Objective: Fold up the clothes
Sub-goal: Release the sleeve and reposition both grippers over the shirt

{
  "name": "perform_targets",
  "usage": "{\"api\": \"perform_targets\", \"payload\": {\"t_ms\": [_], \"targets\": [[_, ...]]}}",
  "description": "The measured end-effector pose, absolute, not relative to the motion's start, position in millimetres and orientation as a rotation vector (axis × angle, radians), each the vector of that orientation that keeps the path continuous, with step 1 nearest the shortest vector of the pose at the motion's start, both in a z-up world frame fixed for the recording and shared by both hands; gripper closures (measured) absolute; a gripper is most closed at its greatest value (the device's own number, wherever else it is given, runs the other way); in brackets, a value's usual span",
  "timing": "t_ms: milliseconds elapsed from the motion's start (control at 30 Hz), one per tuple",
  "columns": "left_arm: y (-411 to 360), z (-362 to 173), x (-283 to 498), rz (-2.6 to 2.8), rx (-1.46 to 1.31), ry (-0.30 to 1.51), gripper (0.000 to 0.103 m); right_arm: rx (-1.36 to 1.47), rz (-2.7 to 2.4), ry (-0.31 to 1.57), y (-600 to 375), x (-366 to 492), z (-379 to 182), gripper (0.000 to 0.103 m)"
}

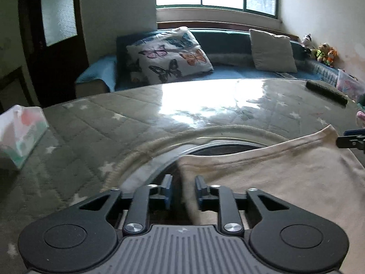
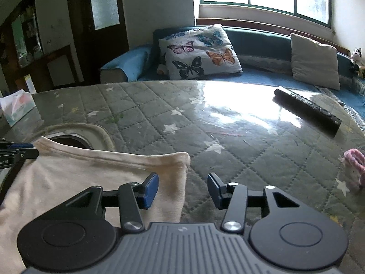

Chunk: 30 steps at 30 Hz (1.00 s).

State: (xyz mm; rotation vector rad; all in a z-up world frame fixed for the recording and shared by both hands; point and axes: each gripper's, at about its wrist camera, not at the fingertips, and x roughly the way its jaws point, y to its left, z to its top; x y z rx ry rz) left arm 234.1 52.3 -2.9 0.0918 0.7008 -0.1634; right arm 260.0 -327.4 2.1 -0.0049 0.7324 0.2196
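A cream garment [image 1: 285, 178] lies flat on the grey quilted star table cover [image 1: 91, 137]; its hemmed top edge runs across both views. My left gripper [image 1: 184, 189] stands open over the garment's left edge, and the cloth passes between the blue pads [image 1: 168, 190] without being pinched. My right gripper [image 2: 183, 188] is open wider, straddling the garment's [image 2: 91, 173] right corner, one pad over cloth and the other over bare cover. Each gripper's tip shows at the edge of the other's view: the right gripper [image 1: 351, 139] and the left gripper [image 2: 13, 153].
A tissue box [image 1: 20, 134] sits at the table's left, a black remote [image 2: 308, 109] at the far right, something pink and knitted [image 2: 354, 164] at the right edge. A dark round opening [image 1: 228, 148] shows behind the garment. A blue sofa with a butterfly pillow [image 2: 198, 52] stands beyond.
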Motion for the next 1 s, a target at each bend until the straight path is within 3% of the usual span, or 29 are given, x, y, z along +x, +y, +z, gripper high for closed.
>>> {"api": "perform_targets", "payload": {"t_ms": [133, 467, 1000], "targets": [[61, 9, 215, -0.151, 0.08, 0.688, 0.051, -0.014, 0.265, 0.723, -318, 246, 12, 0.054], [101, 35, 145, -0.026, 0.036, 0.637, 0.024, -0.101, 0.492, 0.723, -255, 183, 16, 0.043], [184, 27, 48, 0.229, -0.041, 0.653, 0.018, -0.311, 0.661, 0.697, -137, 143, -7, 0.04]]}}
